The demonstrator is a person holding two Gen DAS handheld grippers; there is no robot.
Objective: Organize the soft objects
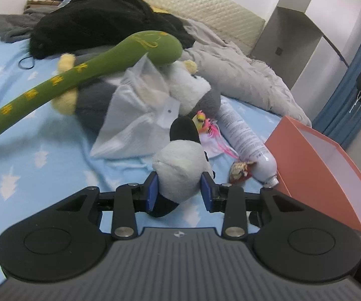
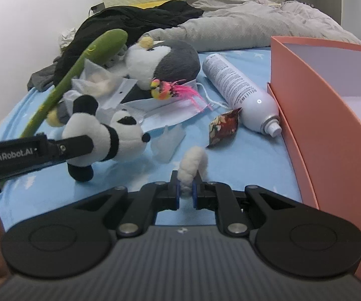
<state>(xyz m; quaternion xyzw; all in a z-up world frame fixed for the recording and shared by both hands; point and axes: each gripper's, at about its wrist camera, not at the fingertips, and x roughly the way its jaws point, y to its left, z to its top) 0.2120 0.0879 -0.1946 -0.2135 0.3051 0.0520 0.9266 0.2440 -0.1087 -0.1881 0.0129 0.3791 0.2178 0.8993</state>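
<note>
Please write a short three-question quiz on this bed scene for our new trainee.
1. True or false: the left gripper is shut on the panda plush.
2. What does the right gripper hold? A) spray can B) white fluffy tuft C) patterned pouch
3. On which side of the spray can does the orange box stand in the right wrist view?

Key: 1 true; 2 B, the white fluffy tuft; 3 right.
</note>
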